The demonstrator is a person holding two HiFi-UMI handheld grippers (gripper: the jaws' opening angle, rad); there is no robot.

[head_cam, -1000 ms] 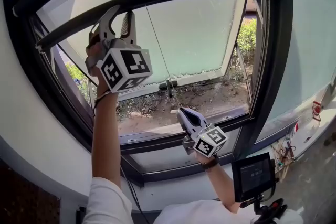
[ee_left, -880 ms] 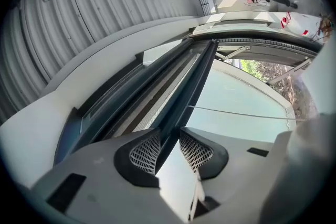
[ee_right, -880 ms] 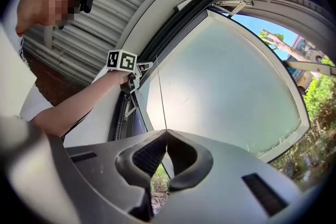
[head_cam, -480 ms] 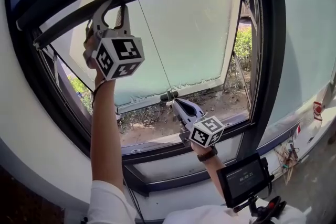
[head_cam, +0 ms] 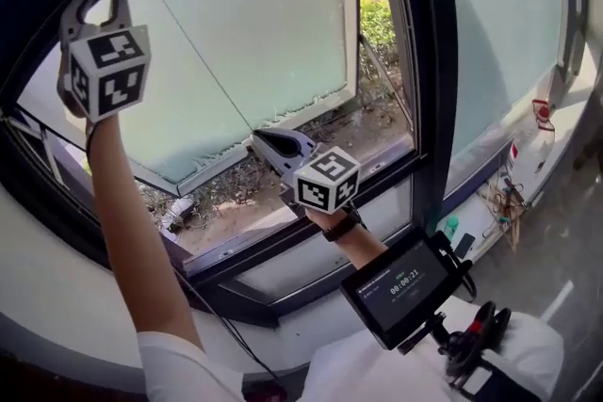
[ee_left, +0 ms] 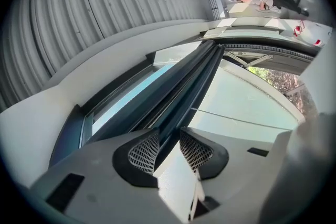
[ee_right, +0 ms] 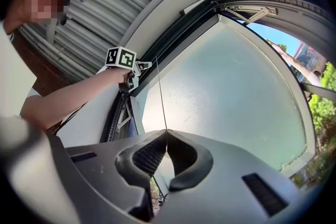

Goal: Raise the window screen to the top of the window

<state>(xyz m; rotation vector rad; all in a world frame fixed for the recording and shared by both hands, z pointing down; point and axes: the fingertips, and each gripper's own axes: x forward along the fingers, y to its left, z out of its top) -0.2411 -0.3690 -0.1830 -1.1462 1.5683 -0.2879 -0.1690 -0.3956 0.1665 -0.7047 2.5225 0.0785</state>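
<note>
L tool (ee_left: 169, 140) grips screen bar (ee_left: 185, 84), R tool (ee_right: 167, 135) pinches cord (ee_right: 159, 94).

The left gripper (head_cam: 94, 3) is high left on the screen bar (ee_left: 184, 81), the right gripper (head_cam: 256, 139) lower on the cord (ee_right: 159, 92)

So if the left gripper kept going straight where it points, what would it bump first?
The dark bar overhead. It sits right between the left gripper's jaws and runs on ahead of them, so the gripper would press into that bar almost at once, I think.
</note>
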